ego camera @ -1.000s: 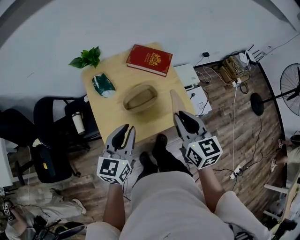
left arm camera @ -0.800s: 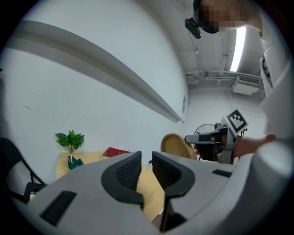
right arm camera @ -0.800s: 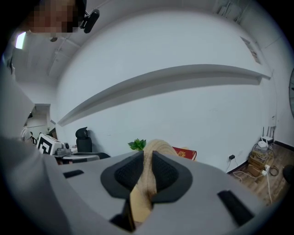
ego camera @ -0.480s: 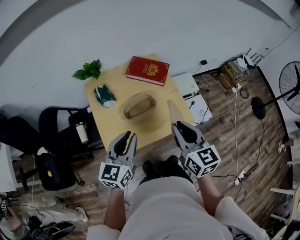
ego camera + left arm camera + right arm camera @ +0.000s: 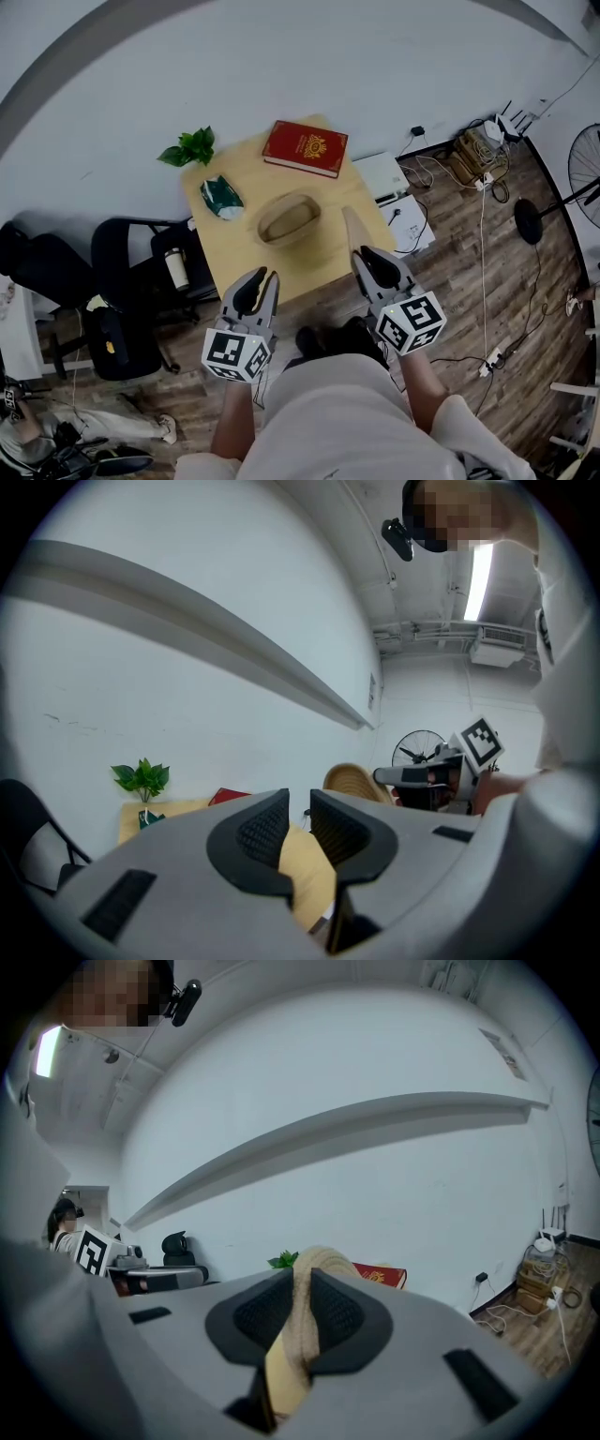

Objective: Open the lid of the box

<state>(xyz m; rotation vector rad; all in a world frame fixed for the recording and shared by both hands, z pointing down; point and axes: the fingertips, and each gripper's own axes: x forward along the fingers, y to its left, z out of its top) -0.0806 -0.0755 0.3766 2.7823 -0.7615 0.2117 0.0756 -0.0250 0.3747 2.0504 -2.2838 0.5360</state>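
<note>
one woven lid (image 5: 322,1260) is clamped edgewise in the right tongs (image 5: 300,1288).

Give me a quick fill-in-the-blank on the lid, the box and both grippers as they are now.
The right gripper is shut on the woven lid, so the box on the table stands ____.
The left gripper has ____ between its jaws.
The book at the table's far edge is ____.
The plant stands at the table's far ____ corner.
Missing words: open; nothing; red; left.
</note>
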